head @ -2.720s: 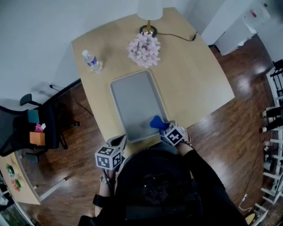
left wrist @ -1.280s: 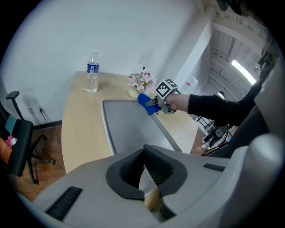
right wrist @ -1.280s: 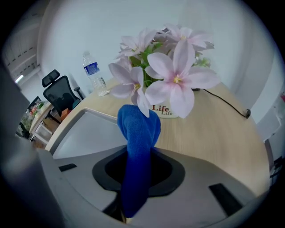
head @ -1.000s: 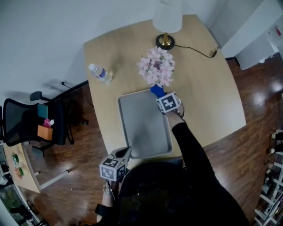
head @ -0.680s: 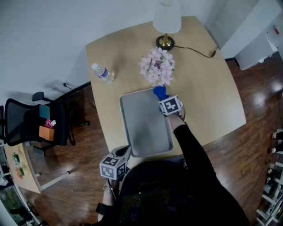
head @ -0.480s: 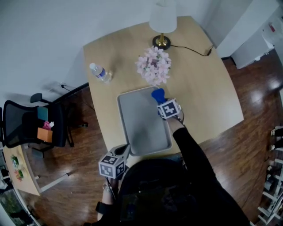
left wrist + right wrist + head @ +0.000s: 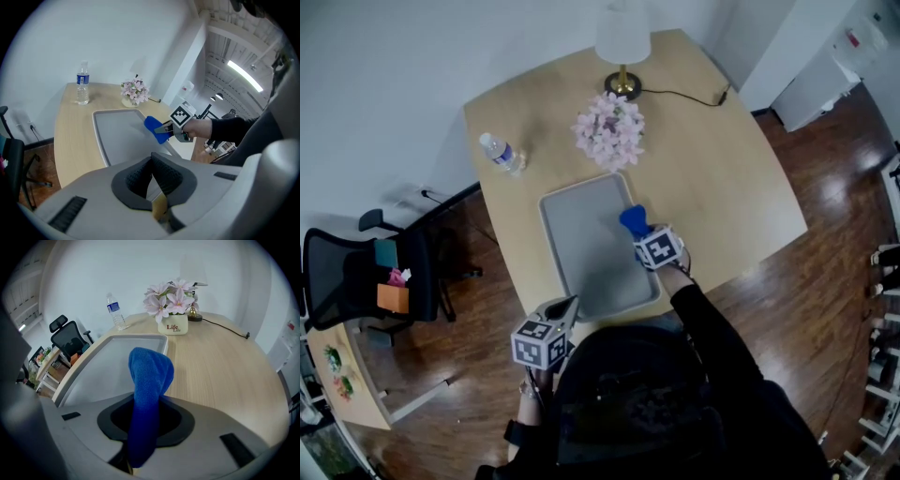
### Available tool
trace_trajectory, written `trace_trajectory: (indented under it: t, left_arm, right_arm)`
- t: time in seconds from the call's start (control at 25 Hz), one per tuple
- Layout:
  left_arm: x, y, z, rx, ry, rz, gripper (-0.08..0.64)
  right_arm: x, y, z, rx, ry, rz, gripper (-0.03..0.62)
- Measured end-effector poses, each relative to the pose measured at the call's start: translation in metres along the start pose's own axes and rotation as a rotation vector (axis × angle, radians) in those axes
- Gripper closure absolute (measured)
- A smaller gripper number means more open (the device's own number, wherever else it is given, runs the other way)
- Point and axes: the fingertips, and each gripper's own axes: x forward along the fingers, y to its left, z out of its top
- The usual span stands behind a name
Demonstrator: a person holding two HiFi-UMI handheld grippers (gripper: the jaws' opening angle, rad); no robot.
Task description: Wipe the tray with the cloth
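Observation:
A grey tray (image 7: 581,225) lies lengthwise on the wooden table (image 7: 722,178), in front of me. My right gripper (image 7: 641,233) is shut on a blue cloth (image 7: 634,220) and holds it over the tray's right rim, about halfway along. In the right gripper view the cloth (image 7: 149,380) sticks up from between the jaws, with the tray (image 7: 108,366) beyond and to the left. My left gripper (image 7: 569,306) hovers at the tray's near left corner; in the left gripper view its pads (image 7: 165,174) meet with nothing between them.
A pot of pink flowers (image 7: 607,129) stands just past the tray's far end. Behind it are a lamp (image 7: 622,42) and its cable (image 7: 680,94). A water bottle (image 7: 497,152) is at the far left. An office chair (image 7: 356,272) stands on the floor to the left.
My right gripper has carried the cloth from the tray's far right corner by the flowers back toward me along the right edge. The left gripper has stayed by the near left corner.

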Motion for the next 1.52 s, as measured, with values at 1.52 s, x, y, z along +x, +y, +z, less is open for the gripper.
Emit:
trace_trajectory:
  t: [1.52]
  left_arm:
    - [0.006, 0.021, -0.014, -0.031, 0.003, -0.038, 0.56]
  right_arm:
    - [-0.064, 0.062, -0.035, -0.139, 0.024, 0.067, 0.501]
